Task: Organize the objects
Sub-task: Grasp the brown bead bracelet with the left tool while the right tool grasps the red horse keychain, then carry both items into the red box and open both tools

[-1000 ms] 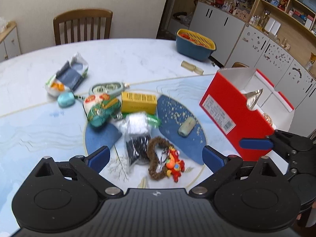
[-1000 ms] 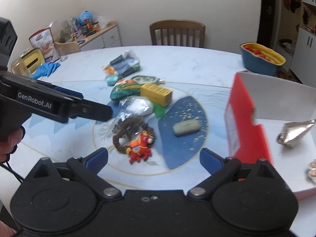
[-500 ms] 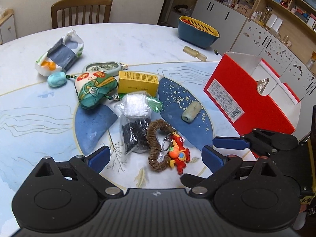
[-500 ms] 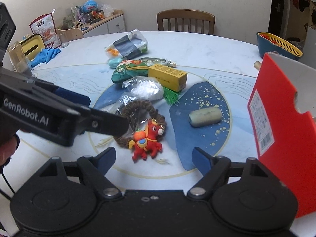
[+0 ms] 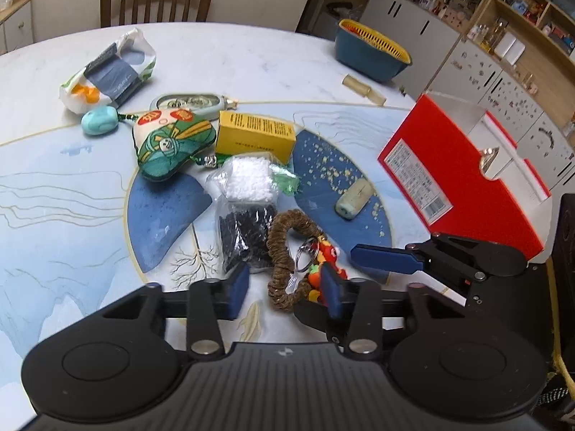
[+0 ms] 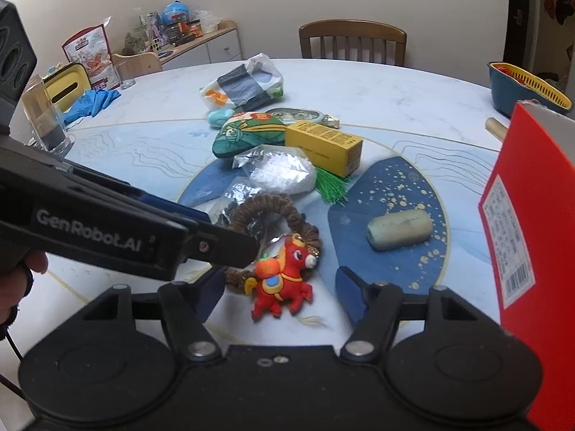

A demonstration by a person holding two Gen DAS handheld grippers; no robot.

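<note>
Round table [image 5: 251, 57], cluttered; red box [image 5: 463, 186] beside

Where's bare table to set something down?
Free: the pale tabletop left of the green pouch, and the far stretch between the plastic bag and blue basket. Crowded: the centre, from the yellow box to the red horse keychain.

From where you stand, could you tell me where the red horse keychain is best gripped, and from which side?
Grip the red horse keychain across its body, from above. It lies flat on the table, so its sides are the only faces the pads can close on. The right gripper already straddles it, jaws closing. The brown braided ring lies against its head, so keep low on the body.
</note>
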